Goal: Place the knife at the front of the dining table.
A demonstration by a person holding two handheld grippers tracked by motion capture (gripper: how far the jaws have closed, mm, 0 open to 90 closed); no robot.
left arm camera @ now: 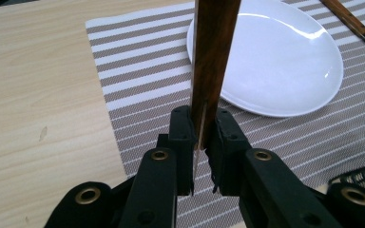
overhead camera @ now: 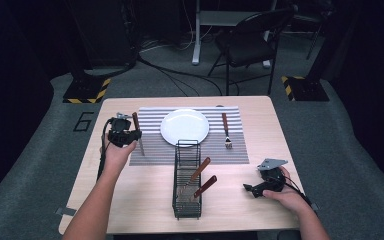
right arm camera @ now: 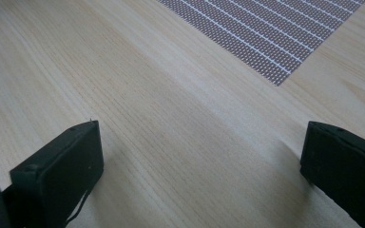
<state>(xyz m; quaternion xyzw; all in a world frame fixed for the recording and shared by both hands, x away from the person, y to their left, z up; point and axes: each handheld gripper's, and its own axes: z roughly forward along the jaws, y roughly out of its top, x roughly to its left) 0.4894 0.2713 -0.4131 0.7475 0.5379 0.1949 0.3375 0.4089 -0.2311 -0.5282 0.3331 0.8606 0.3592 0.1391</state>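
The left claw (overhead camera: 128, 133) is clamped on a wooden-handled knife (left arm camera: 212, 61), gripping it low on the handle where the wood meets the metal, so the handle stands nearly upright and the blade hangs down toward the striped placemat (overhead camera: 150, 150). It hovers over the left edge of that mat, just left of the white plate (overhead camera: 185, 126), and the blade tip looks close to the mat, though I cannot tell whether it touches. From where I stand this looks like setting a place: a fork (overhead camera: 226, 131) already lies on the mat to the right of the plate, and two more wooden-handled utensils (overhead camera: 202, 180) lean in the black wire caddy (overhead camera: 187, 192) on the near side of the surface (overhead camera: 130, 200). The step in hand, I judge, is laying the knife down beside the plate. That calls for tipping the handle over until the knife lies flat, parallel to the fork, then releasing it without nudging the plate. The right claw (overhead camera: 252, 189) rests low over bare wood near the right edge, jaws spread wide and empty.
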